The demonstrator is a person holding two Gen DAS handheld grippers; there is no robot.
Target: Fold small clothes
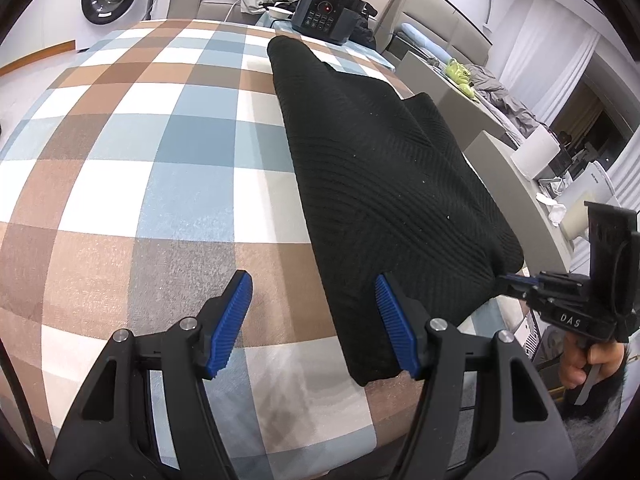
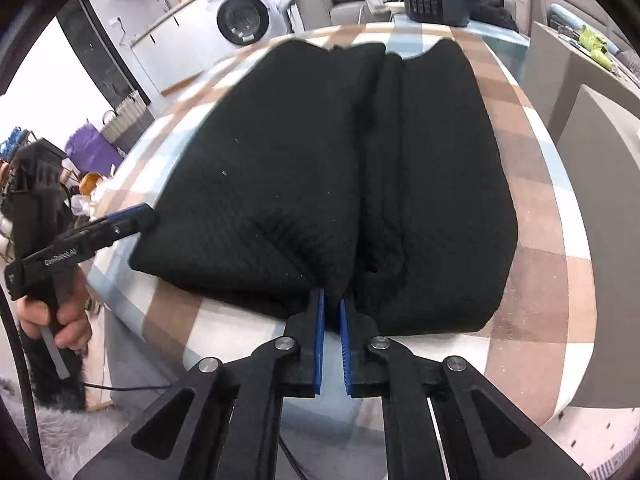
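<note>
Black knit garment [image 2: 344, 168] lying folded on the checked bench [image 1: 120, 184], both tongs at its near edge.

The right tongs [image 2: 331, 312] are pinched nearly closed on a fold at the garment's near hem, blue pads [image 2: 319, 332] either side of the cloth. The left tongs [image 1: 314, 320] are spread wide, gripping nothing; one pad [image 1: 394, 320] touches the garment's corner, the other sits over bare checked cloth. Beyond the garment, at the bench's far end, stands a black cooker [image 1: 326, 14].

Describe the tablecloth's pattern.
The tablecloth has brown, light blue and white checks, clearest in the left wrist view.
</note>
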